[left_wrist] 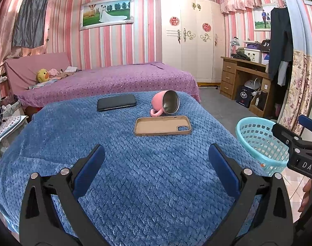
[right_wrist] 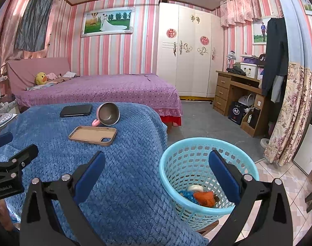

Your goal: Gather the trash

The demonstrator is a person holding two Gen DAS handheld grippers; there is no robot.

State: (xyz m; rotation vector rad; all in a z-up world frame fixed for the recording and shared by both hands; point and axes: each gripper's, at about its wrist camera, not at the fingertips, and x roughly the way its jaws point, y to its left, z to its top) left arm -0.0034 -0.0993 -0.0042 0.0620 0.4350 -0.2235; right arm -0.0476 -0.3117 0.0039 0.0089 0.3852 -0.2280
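Observation:
A turquoise plastic basket (right_wrist: 188, 160) stands beside the blue-blanketed surface (right_wrist: 119, 174), holding crumpled orange, blue and white trash (right_wrist: 203, 196). The basket (left_wrist: 256, 137) also shows at the right of the left wrist view. My right gripper (right_wrist: 157, 165) hangs open over the blanket's edge and the basket rim, nothing between its fingers. Over the blanket (left_wrist: 147, 174) my left gripper (left_wrist: 156, 157) is open and empty too. Farther back on the blanket lie a tan phone case (left_wrist: 162, 125), a tipped pink mug (left_wrist: 166, 104) and a black phone (left_wrist: 116, 102).
A purple bed (left_wrist: 106, 80) stands behind, with a white wardrobe (left_wrist: 188, 41) and a wooden desk (left_wrist: 244, 75) to the right. Grey floor (right_wrist: 207, 123) lies between them. A floral curtain (right_wrist: 289, 112) hangs at the right edge.

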